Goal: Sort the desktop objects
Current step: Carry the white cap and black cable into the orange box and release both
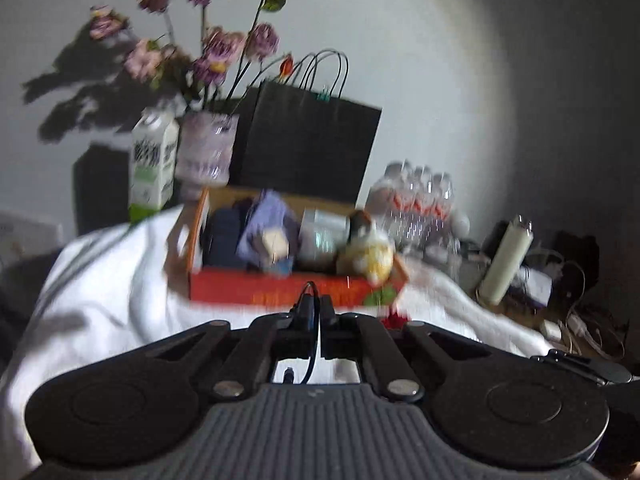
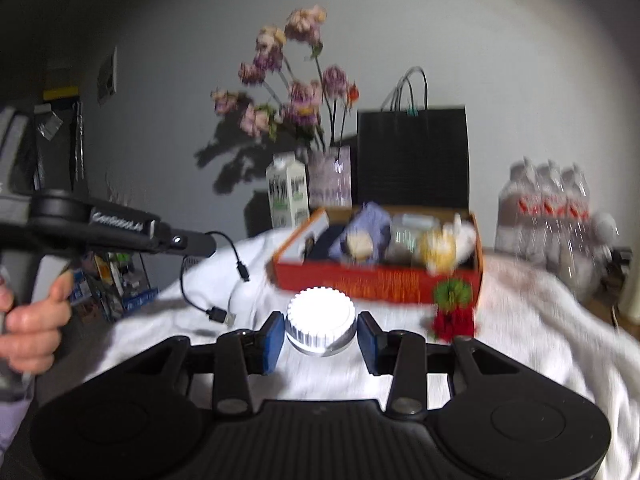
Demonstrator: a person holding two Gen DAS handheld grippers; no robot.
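My left gripper [image 1: 314, 312] is shut on a thin black USB cable [image 1: 317, 350], which loops up in front of the tips and hangs below them. The right wrist view shows that gripper [image 2: 206, 245] held up at the left by a hand [image 2: 32, 328], the cable [image 2: 188, 292] dangling with both plugs over the white cloth. My right gripper [image 2: 320, 338] is shut on a white round jar [image 2: 320, 320] with a ridged lid, its blue pads [image 2: 273, 340] against the jar's sides. Beyond both stands a red cardboard box [image 1: 280, 292] [image 2: 376, 282] holding several small objects.
A white cloth [image 2: 540, 320] covers the table. Behind the box stand a milk carton [image 1: 154, 168], a vase of purple flowers [image 1: 206, 152] and a black paper bag [image 1: 308, 144]. A pack of water bottles [image 2: 548, 208] sits at the right. A red flower [image 2: 452, 322] hangs at the box front.
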